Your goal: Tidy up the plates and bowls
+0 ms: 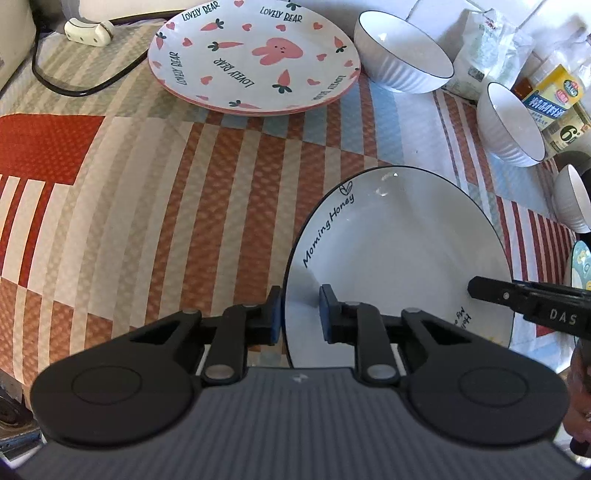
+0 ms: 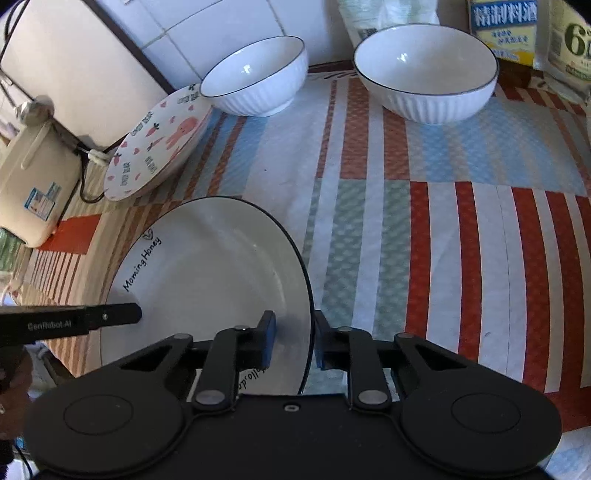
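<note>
A white plate with a dark rim and "Morning Honey" lettering (image 1: 399, 251) is held above the patchwork cloth by both grippers. My left gripper (image 1: 301, 314) is shut on its left rim, one pad above and one below. My right gripper (image 2: 293, 341) is shut on its right rim (image 2: 221, 280). A stack of pink "Lovely Bear" plates (image 1: 255, 55) lies at the back; it also shows in the right wrist view (image 2: 159, 144). Two white ribbed bowls (image 2: 258, 75) (image 2: 424, 70) stand at the back. A third bowl (image 1: 572, 199) shows at the right edge.
A patchwork cloth (image 1: 147, 203) covers the table. Food packages (image 1: 554, 99) stand behind the bowls against a tiled wall. A cream appliance (image 2: 33, 184) with a black cable (image 1: 74, 88) stands at the left back. A power plug (image 1: 88, 31) lies near the pink plates.
</note>
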Demonstrator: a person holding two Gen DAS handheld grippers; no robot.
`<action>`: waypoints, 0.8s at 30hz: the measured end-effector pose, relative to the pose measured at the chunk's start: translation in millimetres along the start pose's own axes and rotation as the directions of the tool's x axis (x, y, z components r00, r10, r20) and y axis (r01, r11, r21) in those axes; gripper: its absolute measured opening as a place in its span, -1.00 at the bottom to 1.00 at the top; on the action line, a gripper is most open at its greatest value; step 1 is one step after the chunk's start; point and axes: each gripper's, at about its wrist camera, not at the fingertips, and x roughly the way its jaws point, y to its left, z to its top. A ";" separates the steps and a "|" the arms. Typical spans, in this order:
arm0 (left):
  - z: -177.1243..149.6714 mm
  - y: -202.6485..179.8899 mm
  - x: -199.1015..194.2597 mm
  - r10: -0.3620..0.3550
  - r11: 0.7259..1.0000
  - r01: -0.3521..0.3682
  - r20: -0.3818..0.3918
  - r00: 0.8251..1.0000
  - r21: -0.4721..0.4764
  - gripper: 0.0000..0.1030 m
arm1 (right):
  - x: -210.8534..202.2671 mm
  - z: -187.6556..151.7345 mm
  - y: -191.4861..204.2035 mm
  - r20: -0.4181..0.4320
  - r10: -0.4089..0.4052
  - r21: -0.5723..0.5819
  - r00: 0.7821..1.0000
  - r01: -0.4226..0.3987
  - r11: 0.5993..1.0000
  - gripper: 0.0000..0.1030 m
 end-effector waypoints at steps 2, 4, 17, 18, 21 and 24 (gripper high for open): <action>-0.6 -2.5 0.4 0.008 1.000 -0.008 0.004 1.000 0.016 -0.62 | 0.3 0.3 -0.2 -0.001 0.001 0.002 1.000 -0.001 1.000 -0.54; -0.4 -3.9 0.4 0.017 1.000 -0.017 0.004 1.000 0.018 -0.62 | 0.1 2.1 -2.2 -0.011 0.009 0.015 1.000 -0.009 1.000 -0.57; 13.6 -39.0 -17.2 0.059 0.998 -0.061 0.064 0.996 0.032 -0.60 | -32.5 9.3 -23.8 0.031 0.044 0.113 0.999 -0.047 0.992 -0.63; 17.3 -41.6 -16.8 0.053 0.998 -0.054 0.060 0.997 0.028 -0.61 | -34.9 12.1 -26.4 0.037 0.040 0.122 0.999 -0.044 0.992 -0.64; 28.9 -50.3 -13.4 0.034 0.999 -0.036 0.059 0.998 0.038 -0.61 | -42.7 23.3 -33.4 0.061 0.024 0.122 0.998 -0.031 0.992 -0.66; 41.4 -58.5 -9.3 0.032 0.999 -0.035 0.065 0.997 0.038 -0.61 | -44.5 34.2 -47.0 0.066 0.035 0.152 0.997 -0.045 0.987 -0.67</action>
